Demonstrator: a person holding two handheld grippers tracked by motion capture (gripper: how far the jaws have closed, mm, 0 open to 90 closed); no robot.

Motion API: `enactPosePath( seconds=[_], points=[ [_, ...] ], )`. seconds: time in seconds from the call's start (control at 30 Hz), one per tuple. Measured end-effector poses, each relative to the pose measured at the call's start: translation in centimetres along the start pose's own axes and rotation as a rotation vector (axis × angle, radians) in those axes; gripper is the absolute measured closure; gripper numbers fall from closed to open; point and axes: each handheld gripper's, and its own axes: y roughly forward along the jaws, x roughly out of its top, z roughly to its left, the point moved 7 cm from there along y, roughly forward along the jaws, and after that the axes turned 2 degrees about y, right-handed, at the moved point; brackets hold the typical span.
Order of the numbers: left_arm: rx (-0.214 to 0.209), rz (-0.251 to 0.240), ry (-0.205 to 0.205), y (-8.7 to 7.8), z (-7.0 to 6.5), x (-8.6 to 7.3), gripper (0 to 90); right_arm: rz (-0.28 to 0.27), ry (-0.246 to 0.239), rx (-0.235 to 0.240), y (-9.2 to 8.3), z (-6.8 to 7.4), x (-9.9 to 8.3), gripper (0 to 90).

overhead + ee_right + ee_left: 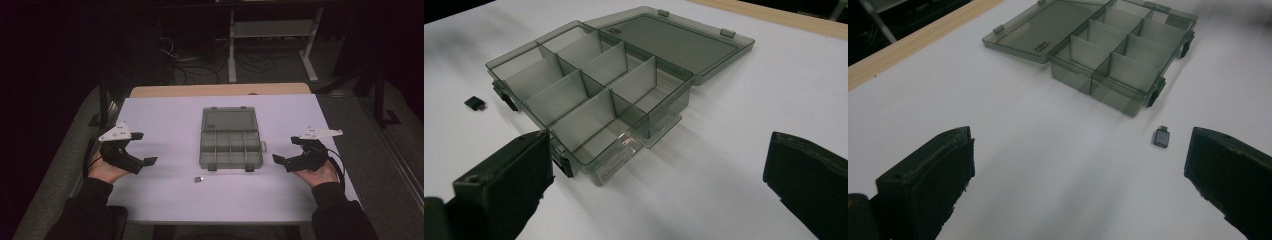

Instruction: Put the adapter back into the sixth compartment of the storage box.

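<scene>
A smoky clear organiser box (231, 148) lies open in the middle of the white table (165, 197), its lid (229, 119) folded flat away from me. Its compartments (1128, 50) (584, 85) look empty. A small dark adapter (198, 179) (1162, 136) (475, 103) lies on the table just in front of the box. My left gripper (141, 148) rests at the left, jaws wide apart, empty. My right gripper (287, 150) mirrors it at the right, open and empty, close beside the box's right end.
The white top covers a wooden table whose bare edge (220, 90) shows at the back. Beyond it are a white desk frame (270, 40) and cables on a dark floor. Bare table surface lies on both sides of the box.
</scene>
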Motion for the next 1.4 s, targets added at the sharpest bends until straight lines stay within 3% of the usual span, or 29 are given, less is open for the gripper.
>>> enactPosePath(
  seconds=[0.53,1.4],
  points=[
    [-0.073,0.025,0.047,2.0,-1.6,1.8,0.0,0.004,-0.003,0.002,0.1,0.1,0.0,0.0],
    [-0.140,0.107,0.090,5.3,-3.5,1.6,0.0,0.015,-0.007,0.019,0.2,0.3,-0.1,0.0]
  ],
)
